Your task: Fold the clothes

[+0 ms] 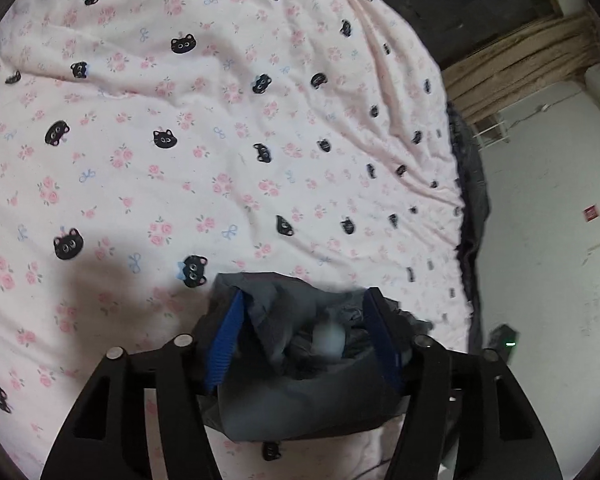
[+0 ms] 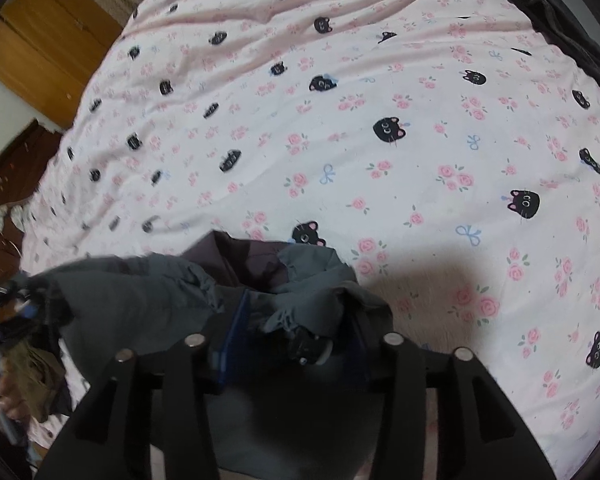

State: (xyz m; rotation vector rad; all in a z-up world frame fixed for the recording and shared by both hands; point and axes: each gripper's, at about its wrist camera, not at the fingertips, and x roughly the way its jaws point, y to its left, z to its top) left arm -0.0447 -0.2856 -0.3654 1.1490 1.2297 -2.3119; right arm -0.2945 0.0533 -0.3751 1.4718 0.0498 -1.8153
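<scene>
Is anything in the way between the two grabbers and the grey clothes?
No. The grey garment is bunched right between the blue pads of the left gripper and the right gripper, over the pink bedsheet.

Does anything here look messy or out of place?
Yes: the grey garment is bunched in a crumpled heap between both grippers rather than lying flat on the pink cat-print bedspread, which is itself wrinkled.
</scene>
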